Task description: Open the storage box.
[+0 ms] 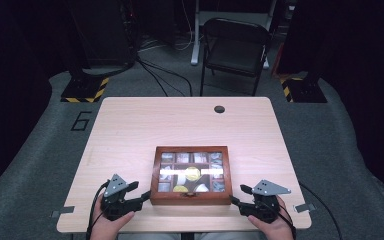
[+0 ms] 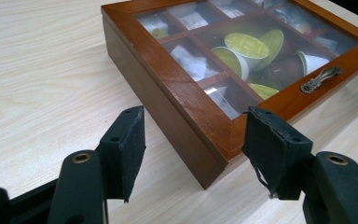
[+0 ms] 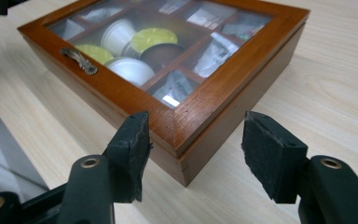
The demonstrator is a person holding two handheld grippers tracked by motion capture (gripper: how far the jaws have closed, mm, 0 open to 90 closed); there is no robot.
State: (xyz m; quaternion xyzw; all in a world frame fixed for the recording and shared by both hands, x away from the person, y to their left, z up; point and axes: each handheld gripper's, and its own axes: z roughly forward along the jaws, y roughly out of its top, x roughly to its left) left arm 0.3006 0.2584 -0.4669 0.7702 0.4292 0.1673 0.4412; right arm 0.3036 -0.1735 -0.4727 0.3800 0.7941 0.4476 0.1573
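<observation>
Wooden glass-lidded box (image 1: 190,199) at lower centre of table (image 1: 130,125), left gripper (image 1: 141,191) and right gripper (image 1: 236,194) flanking its near corners, both jaws spread

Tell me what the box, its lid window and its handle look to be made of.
Box: wood, reddish-brown and glossy, judging by grain and mitred corner joints. Lid window: clear glass or plastic, since the capsules and packets show through under faint glare; which one is unclear. Handle: looks like cast metal, dull bronze tone with ornate scrolled ends.
</observation>
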